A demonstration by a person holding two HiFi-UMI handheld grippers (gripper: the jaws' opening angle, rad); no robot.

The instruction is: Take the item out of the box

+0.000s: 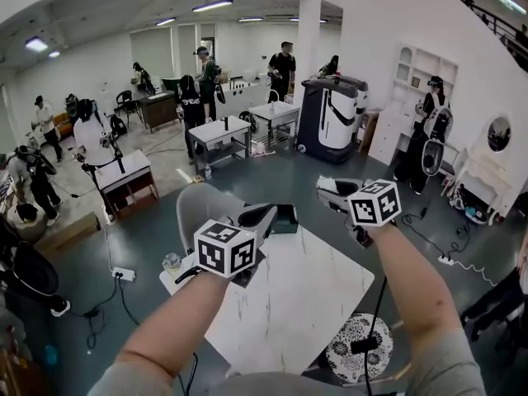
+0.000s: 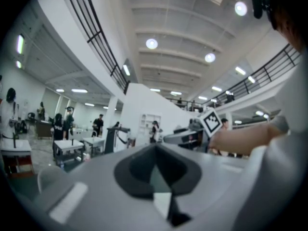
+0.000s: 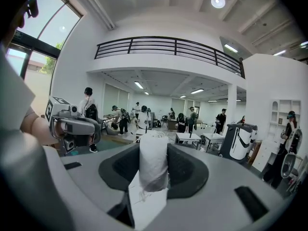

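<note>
Right gripper [image 1: 328, 191]: we see it clamped on a white wrapped roll [image 3: 153, 160] — held up off the table [image 1: 313, 304].
Left gripper [image 1: 266, 214]: jaws together, empty.

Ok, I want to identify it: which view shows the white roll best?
The right gripper view: the white roll sits between the jaws, close and sharp. The head view shows the right gripper but no clear roll; the left gripper view shows that gripper sideways, roll unseen.

We see bright, even light from ceiling lights [image 2: 151, 43] and a window [image 3: 36, 37]; fisheye edges bend and darken, and the foreground blurs.
</note>
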